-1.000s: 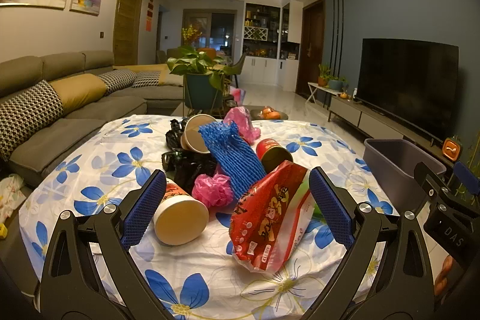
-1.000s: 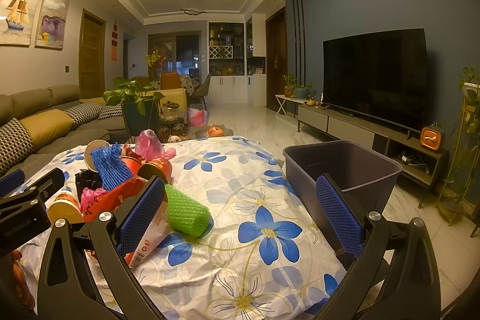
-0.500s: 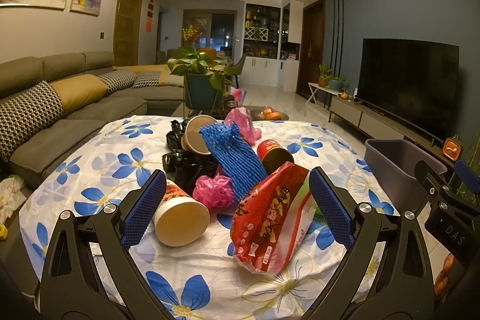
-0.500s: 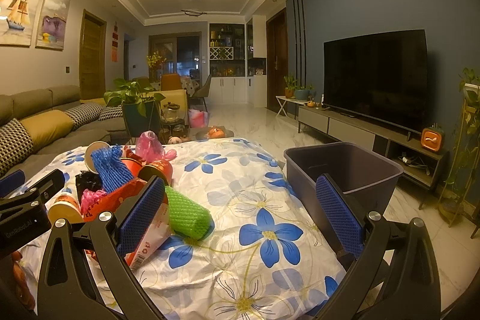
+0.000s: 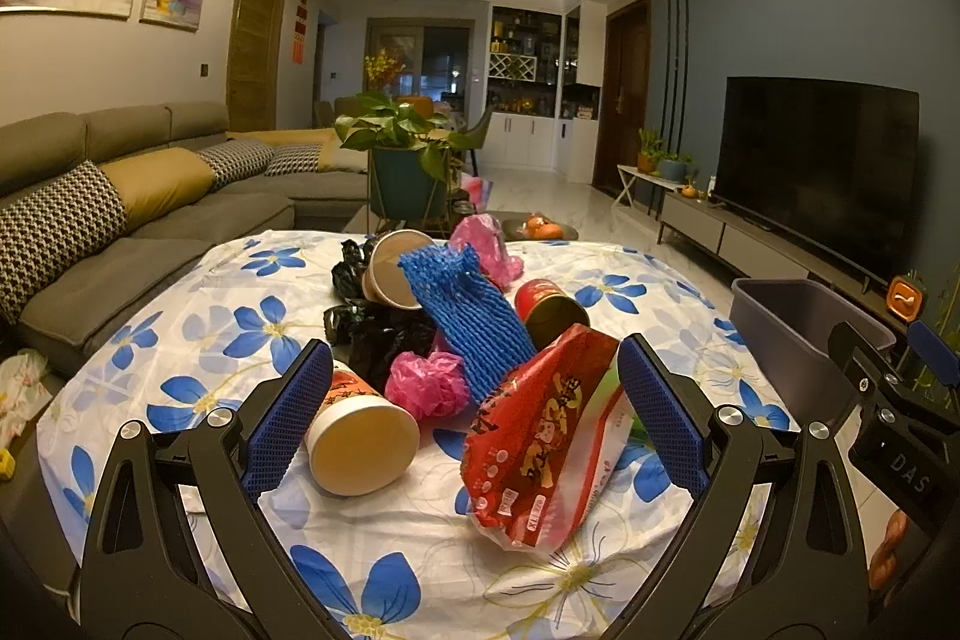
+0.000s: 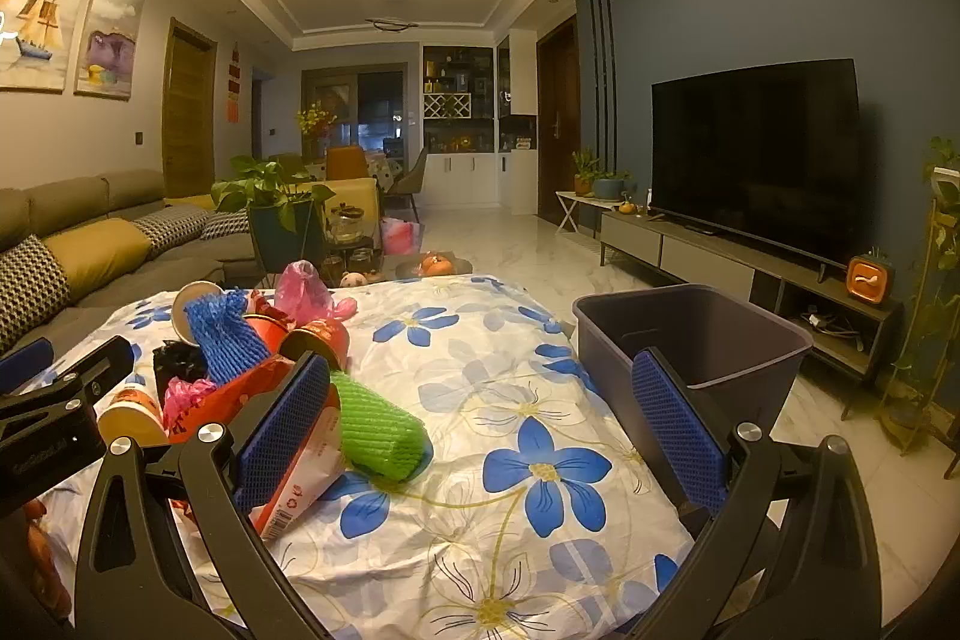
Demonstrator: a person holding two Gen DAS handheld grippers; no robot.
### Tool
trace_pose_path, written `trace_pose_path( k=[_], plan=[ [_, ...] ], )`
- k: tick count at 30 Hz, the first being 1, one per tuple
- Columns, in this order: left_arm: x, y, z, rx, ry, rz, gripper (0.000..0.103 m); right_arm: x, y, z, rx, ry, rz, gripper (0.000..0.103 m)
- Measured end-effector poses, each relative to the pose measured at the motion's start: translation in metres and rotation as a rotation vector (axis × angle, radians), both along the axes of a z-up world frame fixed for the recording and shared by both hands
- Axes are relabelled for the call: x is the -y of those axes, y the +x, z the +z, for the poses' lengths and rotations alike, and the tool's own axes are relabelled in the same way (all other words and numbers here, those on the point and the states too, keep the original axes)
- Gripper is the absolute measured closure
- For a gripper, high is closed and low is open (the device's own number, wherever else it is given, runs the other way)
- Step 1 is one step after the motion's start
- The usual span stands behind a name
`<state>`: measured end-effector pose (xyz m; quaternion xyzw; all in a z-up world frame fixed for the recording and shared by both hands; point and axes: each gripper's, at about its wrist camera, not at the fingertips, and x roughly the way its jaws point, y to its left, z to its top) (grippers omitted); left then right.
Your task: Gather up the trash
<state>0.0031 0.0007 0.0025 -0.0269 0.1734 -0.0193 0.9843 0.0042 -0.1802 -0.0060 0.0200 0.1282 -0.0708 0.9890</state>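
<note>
Red snack bag (image 5: 543,433) lies straight ahead of your left gripper (image 5: 474,421), between its wide-apart fingers and nearer the right one — long axis running near-to-far, tilted right. Your right gripper (image 6: 480,427) is also spread and empty, closer to the grey bin (image 6: 690,334) on the right. Probably the left takes it.

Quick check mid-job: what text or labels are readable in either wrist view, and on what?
"DAS": on the right gripper's body, left wrist view.
"XL": on the red snack bag, near its bottom edge; the digits beside it are blurred.
Large yellow characters on the bag: unreadable.
Paper cup print: too blurred.
</note>
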Motion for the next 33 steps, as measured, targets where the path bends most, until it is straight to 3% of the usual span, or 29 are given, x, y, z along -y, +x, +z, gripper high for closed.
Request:
trace_pose_path(
  k=[15,28,33],
  plan=[
    [-0.009,0.005,-0.010,-0.007,-0.013,0.017,0.009,-0.002,0.005,-0.009,-0.002,0.009,0.021,0.005],
    [-0.060,0.005,-0.046,-0.026,-0.001,0.127,0.009,-0.023,0.022,-0.033,-0.021,-0.001,0.124,0.006],
    [-0.070,0.008,-0.059,-0.029,0.016,0.139,0.009,-0.043,0.040,-0.051,-0.071,0.005,0.196,0.015]
  ],
)
